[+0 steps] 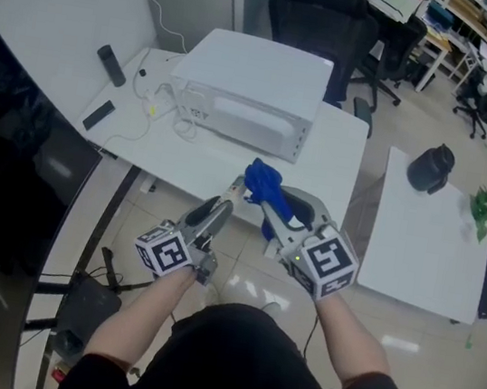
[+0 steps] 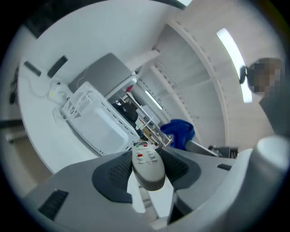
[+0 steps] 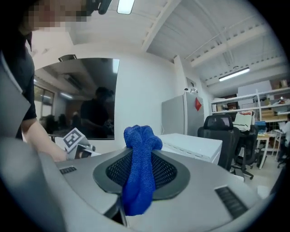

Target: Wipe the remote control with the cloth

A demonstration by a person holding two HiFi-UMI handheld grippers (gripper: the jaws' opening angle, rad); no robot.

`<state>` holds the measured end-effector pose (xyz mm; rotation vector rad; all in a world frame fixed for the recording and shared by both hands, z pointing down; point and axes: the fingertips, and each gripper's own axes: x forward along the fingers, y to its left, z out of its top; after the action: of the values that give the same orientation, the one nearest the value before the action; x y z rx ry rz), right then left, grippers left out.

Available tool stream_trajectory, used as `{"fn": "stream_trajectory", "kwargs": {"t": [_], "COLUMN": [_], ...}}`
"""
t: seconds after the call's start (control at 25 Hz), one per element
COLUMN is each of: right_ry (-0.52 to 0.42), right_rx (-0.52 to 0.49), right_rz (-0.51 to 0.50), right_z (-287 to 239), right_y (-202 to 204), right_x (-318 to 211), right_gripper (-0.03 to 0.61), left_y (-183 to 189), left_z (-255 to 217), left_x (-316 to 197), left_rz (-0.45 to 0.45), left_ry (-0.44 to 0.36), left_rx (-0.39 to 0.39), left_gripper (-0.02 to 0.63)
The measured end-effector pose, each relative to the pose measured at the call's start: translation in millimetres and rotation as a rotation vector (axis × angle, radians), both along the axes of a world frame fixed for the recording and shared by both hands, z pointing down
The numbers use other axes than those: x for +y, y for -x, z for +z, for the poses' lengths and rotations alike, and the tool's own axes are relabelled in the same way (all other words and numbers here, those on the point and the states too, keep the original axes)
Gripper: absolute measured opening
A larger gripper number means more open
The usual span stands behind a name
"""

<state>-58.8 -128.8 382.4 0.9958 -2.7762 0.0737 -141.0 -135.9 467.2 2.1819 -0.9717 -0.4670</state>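
- The white box (image 1: 252, 85) is sitting on the bench (image 1: 336, 162), with a chair (image 1: 322, 18) standing behind it.
- The remote control (image 2: 147, 165) is sitting between the jaws of the left gripper (image 1: 226, 203), left of the cloth (image 1: 266, 186) lying between the jaws of the right gripper (image 1: 271, 208).

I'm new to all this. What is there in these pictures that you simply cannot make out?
- Remote control, left gripper view: button print too small to read.
- Cloth, right gripper view: its lower end is hidden between the fingers.
- Two dark oblong things on the white table, head view: too small to identify.
- Black rounded object, head view: too small to name.
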Motion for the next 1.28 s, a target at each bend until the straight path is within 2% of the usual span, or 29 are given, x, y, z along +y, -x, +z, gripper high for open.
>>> {"fn": "stream_trajectory", "kwargs": {"t": [0.12, 0.2, 0.28, 0.36, 0.48, 0.64, 0.88, 1.0, 1.12, 1.28], "right_ry": [0.027, 0.063, 0.100, 0.111, 0.101, 0.079, 0.048, 0.027, 0.024, 0.064], "right_rx": [-0.025, -0.015, -0.005, 0.014, 0.036, 0.032, 0.020, 0.008, 0.029, 0.041], "right_rz": [-0.037, -0.075, -0.108, -0.139, -0.135, -0.070, 0.005, -0.043, -0.152, -0.200], "right_z": [16, 34, 45, 53, 58, 53, 34, 29, 33, 41], "right_y": [11, 24, 39, 51, 51, 30, 4, 10, 35, 57], "right_x": [18, 31, 43, 49, 44, 19, -9, 5, 35, 49], "right_gripper": [0.121, 0.121, 0.121, 0.120, 0.121, 0.120, 0.120, 0.120, 0.120, 0.120], "left_y": [12, 16, 16, 11, 0, -6, -9, 1, 15, 11], "left_z": [-13, -19, -20, -21, -24, -26, -25, -22, -21, -31], "left_x": [-10, -12, -13, -9, 0, 11, 19, 8, -8, -9], "left_rz": [-0.046, -0.055, -0.048, -0.017, 0.051, 0.114, 0.141, 0.098, 0.040, 0.057], "left_ry": [0.075, 0.093, 0.101, 0.112, 0.118, 0.119, 0.116, 0.115, 0.117, 0.105], "left_rx": [0.306, 0.467, 0.552, 0.598, 0.634, 0.636, 0.629, 0.616, 0.618, 0.629], "left_gripper": [0.202, 0.202, 0.202, 0.202, 0.202, 0.201, 0.201, 0.201, 0.201, 0.201]}}
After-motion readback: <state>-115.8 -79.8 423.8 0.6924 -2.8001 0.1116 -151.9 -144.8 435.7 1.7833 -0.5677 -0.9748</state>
